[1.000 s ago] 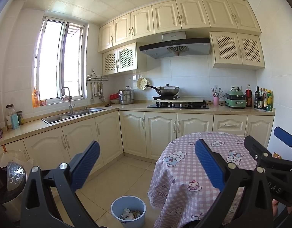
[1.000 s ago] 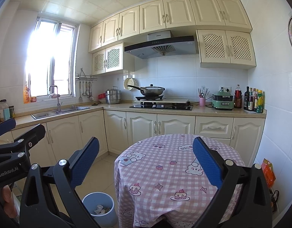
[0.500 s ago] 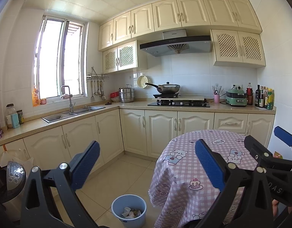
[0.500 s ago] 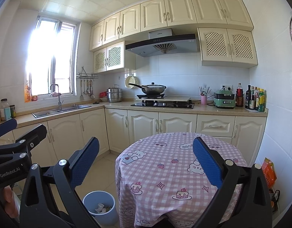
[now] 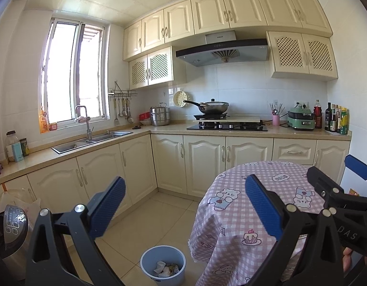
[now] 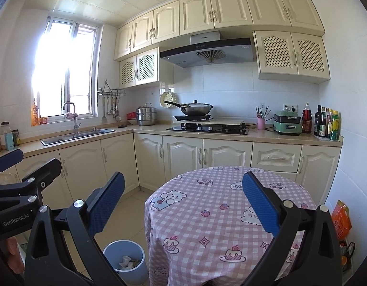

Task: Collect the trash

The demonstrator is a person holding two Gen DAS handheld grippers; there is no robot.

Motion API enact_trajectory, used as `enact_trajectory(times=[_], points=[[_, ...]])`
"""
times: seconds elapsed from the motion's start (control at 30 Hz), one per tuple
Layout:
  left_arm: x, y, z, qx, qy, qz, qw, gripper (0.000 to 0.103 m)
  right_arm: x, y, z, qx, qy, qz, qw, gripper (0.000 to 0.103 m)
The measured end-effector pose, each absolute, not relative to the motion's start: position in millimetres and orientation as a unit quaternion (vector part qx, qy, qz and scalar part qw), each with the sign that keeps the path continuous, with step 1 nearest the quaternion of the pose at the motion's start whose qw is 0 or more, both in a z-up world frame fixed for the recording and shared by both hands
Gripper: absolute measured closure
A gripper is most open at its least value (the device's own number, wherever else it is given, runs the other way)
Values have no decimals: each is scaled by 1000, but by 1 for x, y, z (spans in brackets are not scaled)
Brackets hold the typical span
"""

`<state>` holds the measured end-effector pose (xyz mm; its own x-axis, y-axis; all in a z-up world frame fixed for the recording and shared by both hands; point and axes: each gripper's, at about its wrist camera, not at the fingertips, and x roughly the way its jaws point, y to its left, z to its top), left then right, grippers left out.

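A light blue trash bin (image 5: 162, 264) stands on the tiled floor left of the round table, with crumpled white scraps (image 5: 164, 268) inside. The right wrist view shows the same bin (image 6: 126, 261) low at left. My left gripper (image 5: 183, 205) is open, its blue pads wide apart and empty, held well above the bin. My right gripper (image 6: 182, 202) is also open and empty, hovering over the table's pink checked cloth (image 6: 221, 217). Each gripper shows at the edge of the other's view. No trash lies on the tabletop.
Cream cabinets and a counter wrap the far wall, with a sink (image 5: 92, 139), a hob with a wok (image 5: 213, 107) and bottles (image 5: 336, 119). A rice cooker (image 5: 11, 228) sits at lower left. An orange bag (image 6: 342, 219) leans by the right wall.
Both views have tilted slightly upward and shifted a little; the grippers stay open and empty. Nothing in the room has moved.
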<state>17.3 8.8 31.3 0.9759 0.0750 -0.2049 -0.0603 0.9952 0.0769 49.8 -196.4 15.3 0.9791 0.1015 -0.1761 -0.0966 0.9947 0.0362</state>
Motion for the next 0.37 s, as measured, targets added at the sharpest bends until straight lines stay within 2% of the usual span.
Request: enact_trajectory(times=[0.37], points=[[67, 9, 21, 26, 133, 40, 990, 5, 94, -206, 6, 17, 112, 54, 992, 8]])
